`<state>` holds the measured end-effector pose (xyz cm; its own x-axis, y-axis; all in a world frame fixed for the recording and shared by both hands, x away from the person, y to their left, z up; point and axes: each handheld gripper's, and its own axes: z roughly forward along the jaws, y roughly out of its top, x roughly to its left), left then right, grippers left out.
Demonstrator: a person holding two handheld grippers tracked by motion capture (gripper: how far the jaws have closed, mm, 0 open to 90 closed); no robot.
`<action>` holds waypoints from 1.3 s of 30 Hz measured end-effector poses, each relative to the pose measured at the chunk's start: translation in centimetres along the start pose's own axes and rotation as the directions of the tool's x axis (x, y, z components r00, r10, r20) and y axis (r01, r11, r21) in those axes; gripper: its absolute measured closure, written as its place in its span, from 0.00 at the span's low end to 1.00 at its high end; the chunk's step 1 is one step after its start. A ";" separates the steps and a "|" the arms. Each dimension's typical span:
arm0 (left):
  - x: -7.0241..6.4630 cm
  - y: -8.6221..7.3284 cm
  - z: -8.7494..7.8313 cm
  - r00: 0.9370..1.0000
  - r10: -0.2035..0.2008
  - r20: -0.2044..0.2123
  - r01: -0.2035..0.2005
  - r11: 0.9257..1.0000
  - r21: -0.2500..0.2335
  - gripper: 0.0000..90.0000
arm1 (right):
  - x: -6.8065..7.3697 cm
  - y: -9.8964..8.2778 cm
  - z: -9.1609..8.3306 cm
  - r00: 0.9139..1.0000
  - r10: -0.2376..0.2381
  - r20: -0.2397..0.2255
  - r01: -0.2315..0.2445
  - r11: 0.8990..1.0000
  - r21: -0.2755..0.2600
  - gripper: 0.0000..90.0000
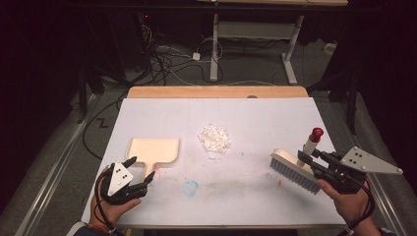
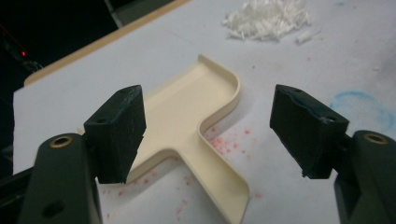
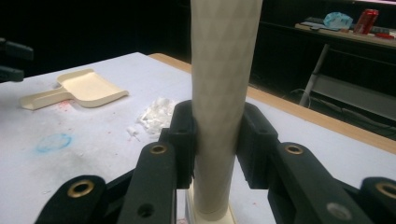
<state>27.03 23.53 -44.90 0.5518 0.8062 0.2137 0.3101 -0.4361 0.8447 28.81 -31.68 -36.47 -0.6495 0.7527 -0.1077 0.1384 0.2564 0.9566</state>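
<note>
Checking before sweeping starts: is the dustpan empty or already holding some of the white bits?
Empty. The dustpan shows a bare cream tray in the left gripper view, and the white bits lie heaped on the table apart from it.

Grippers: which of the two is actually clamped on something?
The right gripper: its jaws press both sides of the brush handle. The left gripper is open, jaws spread either side of the dustpan handle without touching it.

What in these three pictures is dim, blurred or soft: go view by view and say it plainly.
High view: white table brightly lit, floor and surroundings nearly black, the whole frame soft. Left gripper view: dustpan fairly sharp, near jaws slightly soft, white scraps a little washed out. Right gripper view: brush handle, clamped in the right gripper, looms close and soft; background dark.
</note>
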 end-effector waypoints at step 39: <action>1.3 -0.5 7.1 0.946 -0.324 -0.033 0.317 0.894 0.318 0.70 | 0.1 0.1 1.3 0.999 0.003 0.049 -0.005 1.000 0.024 0.79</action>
<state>33.07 21.96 -48.47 0.3961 0.9165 -0.0555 0.6980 -0.2613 0.6668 29.72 -30.75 -36.74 -0.6119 0.7822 -0.1176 0.1594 0.2675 0.9503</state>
